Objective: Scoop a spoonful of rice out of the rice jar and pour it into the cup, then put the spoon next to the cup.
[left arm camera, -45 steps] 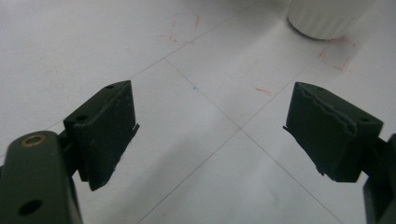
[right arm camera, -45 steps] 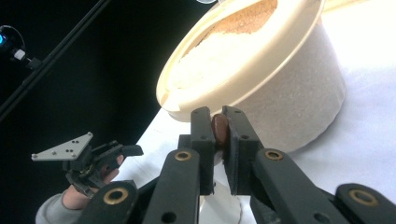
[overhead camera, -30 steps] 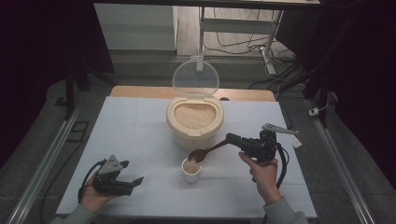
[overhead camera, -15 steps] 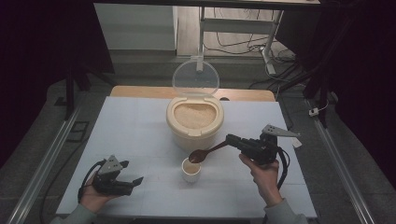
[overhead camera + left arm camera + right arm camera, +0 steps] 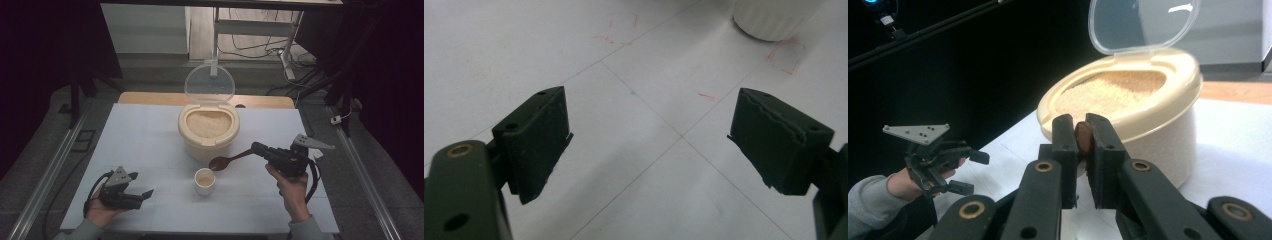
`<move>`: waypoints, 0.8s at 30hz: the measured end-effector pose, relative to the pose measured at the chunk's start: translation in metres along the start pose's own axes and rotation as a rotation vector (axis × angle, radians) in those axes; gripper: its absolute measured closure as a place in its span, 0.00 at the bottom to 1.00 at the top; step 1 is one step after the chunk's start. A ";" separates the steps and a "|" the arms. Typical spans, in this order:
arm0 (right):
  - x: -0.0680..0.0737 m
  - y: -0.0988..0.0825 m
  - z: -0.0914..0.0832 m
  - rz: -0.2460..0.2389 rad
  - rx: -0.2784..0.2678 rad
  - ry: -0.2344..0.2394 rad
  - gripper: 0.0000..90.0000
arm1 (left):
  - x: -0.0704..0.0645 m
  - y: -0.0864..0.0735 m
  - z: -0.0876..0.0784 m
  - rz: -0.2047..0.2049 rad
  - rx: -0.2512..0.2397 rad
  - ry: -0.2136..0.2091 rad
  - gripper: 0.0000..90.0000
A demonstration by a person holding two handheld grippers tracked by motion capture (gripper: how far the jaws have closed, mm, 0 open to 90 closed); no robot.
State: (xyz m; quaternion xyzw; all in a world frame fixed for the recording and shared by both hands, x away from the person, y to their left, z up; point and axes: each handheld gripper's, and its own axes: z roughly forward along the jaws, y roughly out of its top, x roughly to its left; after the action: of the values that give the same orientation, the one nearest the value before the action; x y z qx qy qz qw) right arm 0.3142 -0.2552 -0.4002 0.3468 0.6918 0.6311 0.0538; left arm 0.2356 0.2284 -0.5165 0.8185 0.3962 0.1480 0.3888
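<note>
A cream container [image 5: 208, 131] full of pale grain stands mid-table with its clear lid [image 5: 209, 83] hinged up; it also looms in the right gripper view [image 5: 1128, 107]. In front of it sits a small white cup [image 5: 204, 181]. My right gripper [image 5: 259, 149] is shut on the handle of a brown wooden spoon [image 5: 227, 160], whose bowl hovers just above and right of the cup. The spoon handle [image 5: 1083, 136] shows between the jaws. My left gripper [image 5: 142, 195] rests open near the table's front left, jaws wide over bare tabletop [image 5: 649, 135], the cup's base [image 5: 774, 20] ahead.
The white tabletop [image 5: 140, 145] has faint grid lines and red marks. A wooden strip [image 5: 150, 98] runs along the far edge. Metal rails flank the table, and cables lie on the floor behind.
The spoon has lifted a little and drawn back right from over the cup. The left gripper has not moved.
</note>
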 end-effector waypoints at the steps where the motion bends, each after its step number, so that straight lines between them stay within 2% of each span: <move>1: 0.000 0.002 -0.004 -0.009 -0.002 -0.006 0.93 | 0.000 0.000 0.000 -0.001 -0.002 0.000 0.18; 5: 0.000 0.008 -0.018 -0.036 -0.001 -0.017 0.93 | 0.000 0.000 0.000 -0.001 -0.003 0.001 0.18; 9: -0.001 0.011 -0.026 -0.057 0.030 -0.030 0.93 | -0.001 0.000 0.000 0.000 -0.002 0.000 0.18; 15: -0.004 0.014 -0.031 -0.061 0.082 -0.032 0.93 | -0.001 0.000 0.000 0.005 -0.001 0.001 0.18; 24: -0.007 0.012 -0.027 -0.068 0.223 -0.001 0.93 | -0.001 0.000 0.000 0.006 0.001 -0.003 0.18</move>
State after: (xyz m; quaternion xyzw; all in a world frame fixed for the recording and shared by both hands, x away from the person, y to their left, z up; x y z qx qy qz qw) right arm 0.3105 -0.2815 -0.3862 0.3273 0.7691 0.5477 0.0368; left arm 0.2351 0.2277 -0.5162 0.8201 0.3932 0.1480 0.3885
